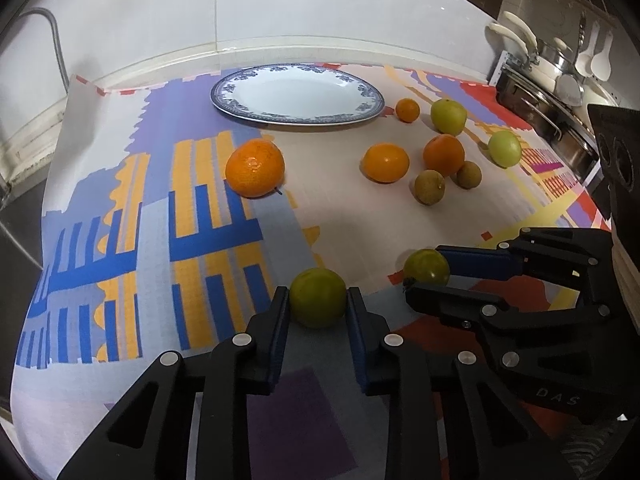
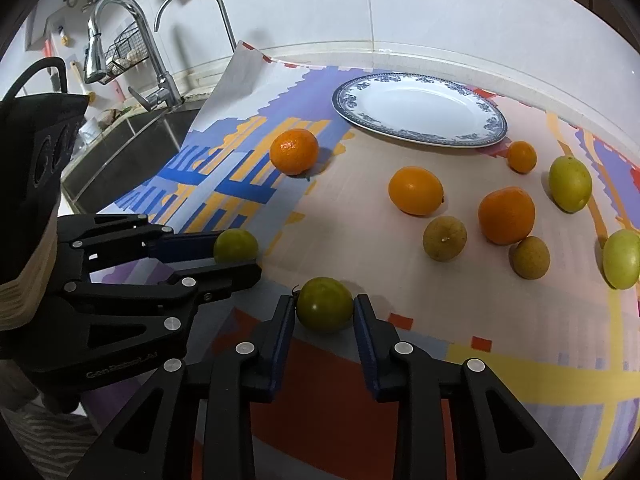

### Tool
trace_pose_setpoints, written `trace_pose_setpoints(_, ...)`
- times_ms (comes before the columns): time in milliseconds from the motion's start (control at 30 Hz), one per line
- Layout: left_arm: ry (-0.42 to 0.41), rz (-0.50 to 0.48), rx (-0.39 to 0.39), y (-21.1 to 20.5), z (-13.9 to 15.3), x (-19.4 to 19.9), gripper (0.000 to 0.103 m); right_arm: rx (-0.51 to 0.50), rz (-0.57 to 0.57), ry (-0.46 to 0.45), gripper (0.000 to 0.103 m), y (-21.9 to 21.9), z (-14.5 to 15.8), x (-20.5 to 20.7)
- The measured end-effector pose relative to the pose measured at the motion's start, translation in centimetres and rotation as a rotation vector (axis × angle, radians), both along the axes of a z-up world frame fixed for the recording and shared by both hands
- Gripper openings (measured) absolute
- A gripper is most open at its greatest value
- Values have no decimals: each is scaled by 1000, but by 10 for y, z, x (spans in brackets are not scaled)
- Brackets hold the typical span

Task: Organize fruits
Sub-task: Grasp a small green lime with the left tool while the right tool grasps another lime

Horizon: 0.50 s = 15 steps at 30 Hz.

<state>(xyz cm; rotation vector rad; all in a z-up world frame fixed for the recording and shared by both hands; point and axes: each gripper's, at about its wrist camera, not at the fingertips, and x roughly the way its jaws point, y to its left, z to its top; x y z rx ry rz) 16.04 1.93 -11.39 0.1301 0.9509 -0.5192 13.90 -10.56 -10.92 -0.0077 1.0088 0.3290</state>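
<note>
My left gripper [image 1: 317, 300] is shut on a green fruit [image 1: 318, 294] that rests on the patterned cloth [image 1: 200, 320]. Just to its right, my right gripper [image 1: 427, 274] is shut on a second green fruit [image 1: 425, 266]. In the right wrist view that gripper [image 2: 325, 305] pinches its fruit [image 2: 325, 302], and the left gripper [image 2: 240, 256] shows at the left with its own fruit [image 2: 236, 243]. A white plate with a blue rim [image 1: 224, 96] lies empty at the back. Loose oranges [image 1: 256, 168] [image 1: 386, 162], green fruits [image 1: 448, 116] and small brownish fruits [image 1: 430, 186] lie between.
A sink [image 2: 120, 152] with two taps [image 2: 120, 40] sits left of the cloth. Pots and utensils [image 1: 560, 76] stand at the right on a stove. A white tiled wall [image 1: 320, 8] closes the back. The cloth's left edge [image 2: 224, 92] curls up.
</note>
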Motion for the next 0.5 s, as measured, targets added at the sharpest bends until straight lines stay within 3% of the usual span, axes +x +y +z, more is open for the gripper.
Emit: trace_pose_setpoints(500, -55, 118, -11, -5, 23, -11, 28, 42, 50, -32, 30, -13, 12, 2)
